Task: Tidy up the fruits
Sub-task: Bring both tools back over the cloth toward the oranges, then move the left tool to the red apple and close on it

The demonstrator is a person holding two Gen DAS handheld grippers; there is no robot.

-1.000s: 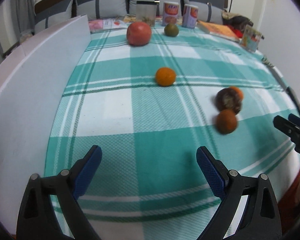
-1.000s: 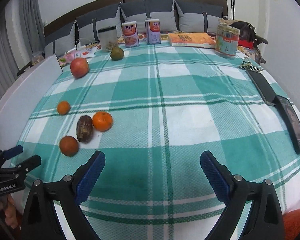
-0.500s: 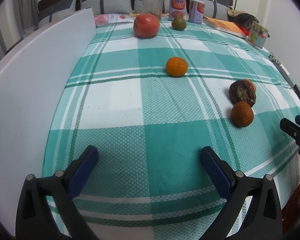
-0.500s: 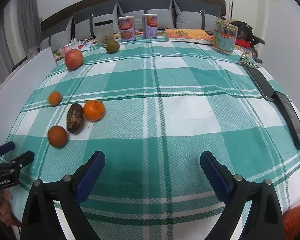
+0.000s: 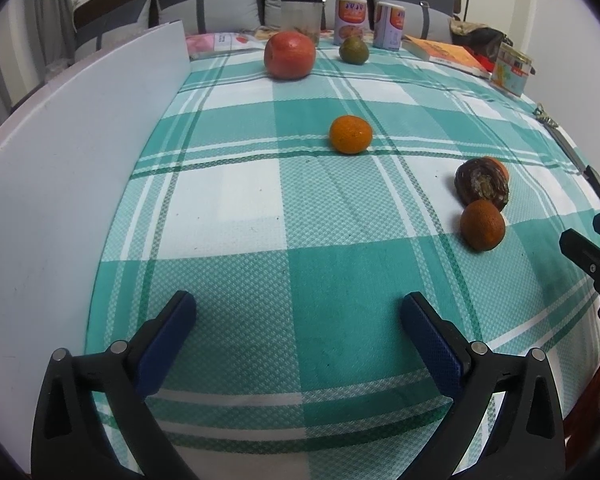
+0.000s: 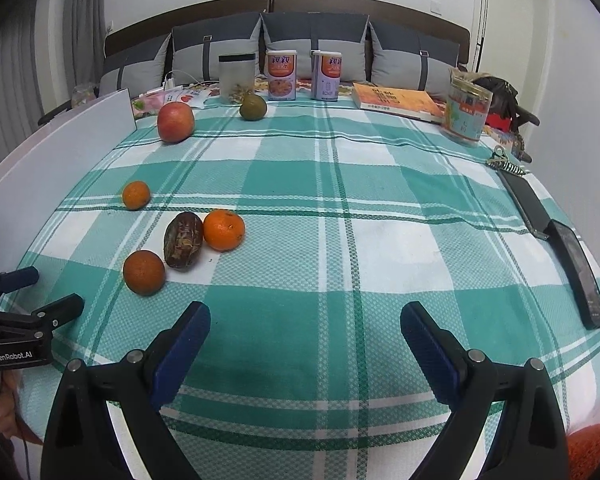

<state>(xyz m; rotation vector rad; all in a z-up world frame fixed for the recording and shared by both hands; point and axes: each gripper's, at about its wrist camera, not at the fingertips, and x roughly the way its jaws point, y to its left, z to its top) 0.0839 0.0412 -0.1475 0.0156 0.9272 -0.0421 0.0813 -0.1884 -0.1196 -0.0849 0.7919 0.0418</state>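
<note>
Fruit lies on a green checked tablecloth (image 6: 380,248). A red apple (image 5: 289,55) (image 6: 175,121) and a green citrus (image 5: 353,50) (image 6: 253,107) sit at the far side. A small orange (image 5: 350,134) (image 6: 136,195) lies alone. A dark brown wrinkled fruit (image 5: 481,187) (image 6: 183,239) lies between a bright orange (image 6: 224,229) and a darker orange (image 5: 482,224) (image 6: 144,272). My left gripper (image 5: 298,328) is open and empty above the near cloth; it shows at the left edge of the right wrist view (image 6: 28,296). My right gripper (image 6: 305,334) is open and empty, seen at the right edge of the left wrist view (image 5: 592,240).
A white board (image 5: 60,184) stands along the left side. Two cans (image 6: 282,75), a clear jar (image 6: 236,77), a book (image 6: 396,101) and a printed tub (image 6: 467,111) stand at the back. A dark case and phone (image 6: 576,272) lie on the right.
Both grippers have moved forward and a little lower over the table, so the fruit looks closer. Both stay open. The fruit has not moved.
</note>
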